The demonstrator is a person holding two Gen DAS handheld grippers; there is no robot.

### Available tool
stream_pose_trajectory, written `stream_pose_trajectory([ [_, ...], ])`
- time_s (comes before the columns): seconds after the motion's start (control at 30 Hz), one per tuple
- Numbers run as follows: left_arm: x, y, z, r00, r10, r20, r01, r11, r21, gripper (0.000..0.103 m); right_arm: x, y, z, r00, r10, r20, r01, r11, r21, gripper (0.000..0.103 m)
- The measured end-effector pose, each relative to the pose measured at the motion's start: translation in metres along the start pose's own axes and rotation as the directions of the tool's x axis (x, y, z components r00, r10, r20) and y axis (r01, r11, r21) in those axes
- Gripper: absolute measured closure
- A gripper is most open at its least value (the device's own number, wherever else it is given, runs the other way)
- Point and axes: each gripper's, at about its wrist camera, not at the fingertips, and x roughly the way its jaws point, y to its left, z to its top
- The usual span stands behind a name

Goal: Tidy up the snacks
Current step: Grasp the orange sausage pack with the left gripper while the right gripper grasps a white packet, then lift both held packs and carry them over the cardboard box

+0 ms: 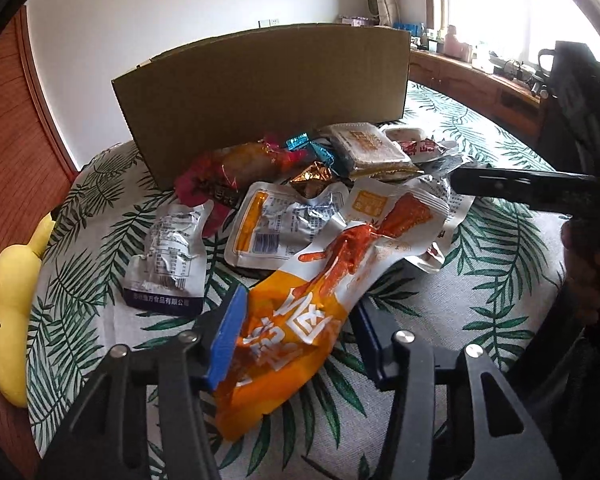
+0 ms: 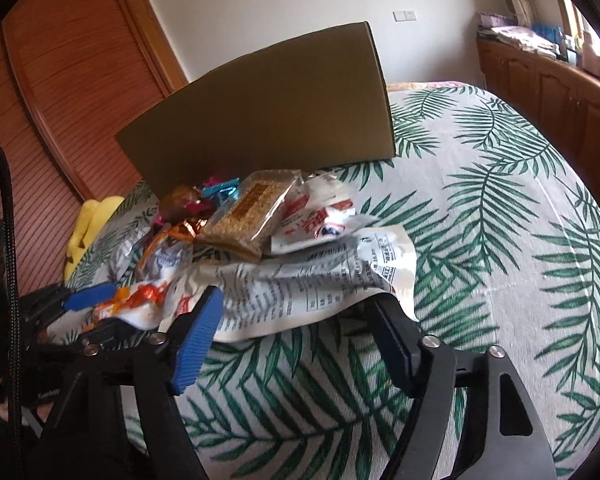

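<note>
The left tool (image 1: 296, 332) has an orange snack packet (image 1: 300, 308) between its blue pads, apparently gripped, though one side is hidden, so I can't be sure. The right tool (image 2: 300, 332) stands open, a white printed packet (image 2: 312, 280) draped just ahead of it. Beyond both, the loose snack pile (image 2: 240, 212) lies against a cardboard box (image 1: 260, 92), probably where they'll go. Everything rests on a palm-leaf bedspread (image 2: 480, 240); a wooden wardrobe (image 2: 68, 92) is to the left.
</note>
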Motion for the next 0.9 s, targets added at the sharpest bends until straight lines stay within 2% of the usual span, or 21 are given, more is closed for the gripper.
stream_pose_trajectory([
  [0.03, -0.003, -0.001, 0.001, 1.0, -0.009, 0.011, 0.009, 1.0, 0.005, 0.064, 0.001, -0.001, 0.002, 1.0, -0.005, 0.002, 0.005, 1.0, 0.007, 0.033],
  [0.13, -0.006, -0.004, 0.003, 1.0, -0.027, 0.013, 0.027, 1.0, 0.014, 0.076, 0.005, -0.002, 0.006, 1.0, -0.025, 0.002, 0.025, 0.999, 0.026, 0.043],
  [0.27, -0.005, -0.003, 0.005, 0.999, -0.041, 0.016, 0.041, 0.999, 0.004, 0.078, 0.007, -0.009, 0.012, 1.0, -0.022, 0.005, 0.021, 0.997, 0.076, 0.054],
  [0.37, -0.011, -0.001, 0.006, 0.997, -0.069, 0.035, 0.07, 0.997, -0.016, 0.084, 0.006, -0.015, 0.016, 1.0, -0.005, 0.007, 0.004, 0.994, 0.113, 0.067],
  [0.4, -0.014, -0.001, 0.006, 0.996, -0.074, 0.041, 0.075, 0.997, -0.019, 0.086, 0.004, -0.018, 0.017, 1.0, 0.0, 0.012, -0.002, 0.992, 0.126, 0.073],
  [0.47, -0.019, -0.002, 0.007, 0.995, -0.081, 0.051, 0.082, 0.996, -0.025, 0.088, 0.003, -0.021, 0.018, 1.0, -0.018, 0.007, 0.017, 0.991, 0.13, 0.093],
  [0.6, -0.024, 0.0, 0.008, 0.992, -0.105, 0.067, 0.108, 0.993, -0.045, 0.089, 0.002, -0.031, 0.015, 1.0, 0.017, 0.01, -0.019, 0.989, 0.149, 0.097],
  [0.9, -0.039, -0.002, 0.01, 0.986, -0.121, 0.112, 0.128, 0.99, -0.058, 0.09, -0.012, -0.029, 0.016, 0.999, 0.015, 0.037, -0.02, 0.991, 0.135, 0.1],
])
